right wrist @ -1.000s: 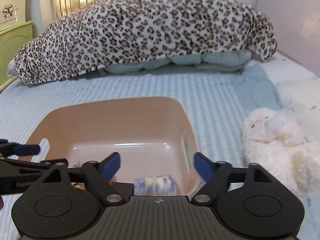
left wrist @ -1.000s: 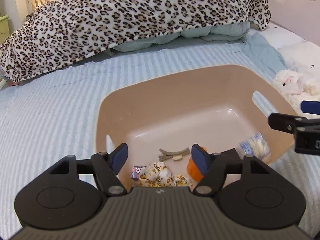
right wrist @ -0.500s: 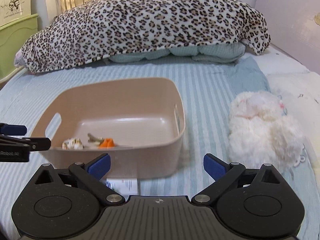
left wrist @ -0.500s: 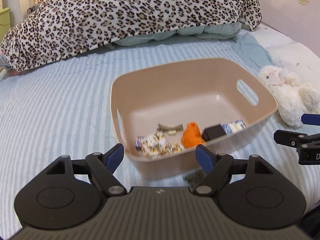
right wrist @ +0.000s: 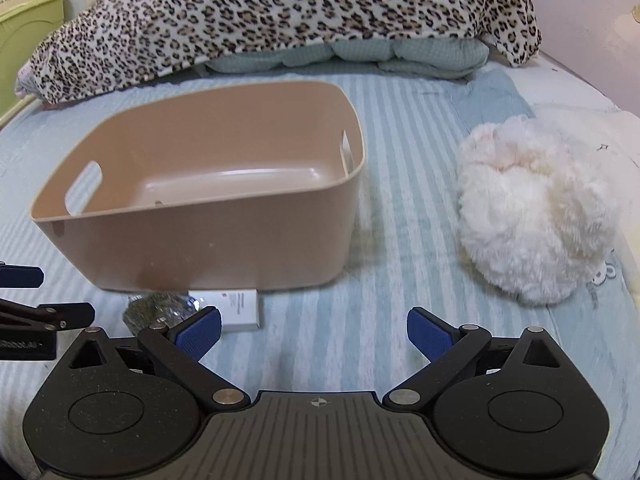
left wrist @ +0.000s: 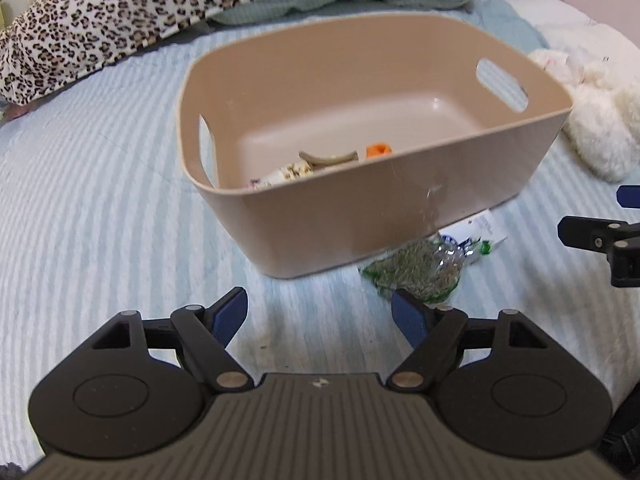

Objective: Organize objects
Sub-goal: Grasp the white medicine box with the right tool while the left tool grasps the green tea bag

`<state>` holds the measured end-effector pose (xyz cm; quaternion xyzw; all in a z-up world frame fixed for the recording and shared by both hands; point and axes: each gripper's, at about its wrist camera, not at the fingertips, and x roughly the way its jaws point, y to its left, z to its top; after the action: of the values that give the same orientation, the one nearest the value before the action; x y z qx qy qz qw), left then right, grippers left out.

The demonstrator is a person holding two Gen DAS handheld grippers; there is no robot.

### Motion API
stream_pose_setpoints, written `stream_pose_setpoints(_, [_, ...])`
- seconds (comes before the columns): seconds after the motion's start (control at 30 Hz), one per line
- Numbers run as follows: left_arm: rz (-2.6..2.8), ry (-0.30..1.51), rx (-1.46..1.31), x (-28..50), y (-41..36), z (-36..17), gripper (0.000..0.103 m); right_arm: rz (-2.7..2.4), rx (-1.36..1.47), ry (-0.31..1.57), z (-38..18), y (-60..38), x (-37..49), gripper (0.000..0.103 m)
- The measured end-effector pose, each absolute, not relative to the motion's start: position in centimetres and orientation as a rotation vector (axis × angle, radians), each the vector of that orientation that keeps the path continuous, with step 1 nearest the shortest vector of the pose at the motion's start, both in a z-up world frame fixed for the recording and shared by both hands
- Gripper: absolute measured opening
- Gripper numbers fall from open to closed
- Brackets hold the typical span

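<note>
A tan plastic bin (left wrist: 400,216) (right wrist: 208,240) stands on the striped bed. Inside it lie an orange item (left wrist: 378,149), a grey hair clip (left wrist: 328,157) and a patterned cloth (left wrist: 288,172). On the bed in front of the bin lie a clear bag of green herbs (left wrist: 416,272) (right wrist: 156,310) and a white box (left wrist: 476,232) (right wrist: 240,308). My left gripper (left wrist: 320,316) is open and empty, low over the bed before the bin. My right gripper (right wrist: 314,336) is open and empty, to the right of the box.
A white plush toy (right wrist: 532,208) (left wrist: 596,120) lies right of the bin. A leopard-print blanket (right wrist: 280,12) over teal pillows (right wrist: 360,54) fills the back of the bed. A green cabinet (right wrist: 24,40) stands at far left.
Both grippers have pulled back and dropped from above the bin to low over the bed in front of it. The herb bag and white box have come into view.
</note>
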<state>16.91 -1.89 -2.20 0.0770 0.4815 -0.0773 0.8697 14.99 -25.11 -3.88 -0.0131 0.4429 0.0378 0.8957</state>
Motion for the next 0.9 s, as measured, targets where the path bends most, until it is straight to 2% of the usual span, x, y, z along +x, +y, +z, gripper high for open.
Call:
stream_pose_setpoints(0.47, [-0.189, 1.028, 0.090, 19.4, -4.6, -4.5, 0.080, 0.102, -0.048, 0.998, -7.1, -24.4, 15.7, 0.101])
stream_pose_setpoints(0.53, [-0.185, 1.047, 0.089, 19.7, -4.7, -5.2, 0.084, 0.107, -0.050, 1.005, -7.4, -24.3, 15.8, 0.101])
stream_pose_setpoints(0.6, [-0.168, 1.050, 0.074, 19.8, -4.3, -5.6, 0.092, 0.110, -0.052, 1.010, -7.6, -24.2, 15.8, 0.101])
stream_pose_setpoints(0.77, [-0.134, 1.091, -0.004, 20.2, -2.4, -6.4, 0.095, 0.116, -0.054, 1.022, -7.9, -24.2, 16.0, 0.101])
stream_pose_setpoints(0.9, [-0.097, 1.071, 0.039, 20.0, -1.7, -6.2, 0.095, 0.124, -0.059, 1.028, -8.1, -23.8, 16.2, 0.101])
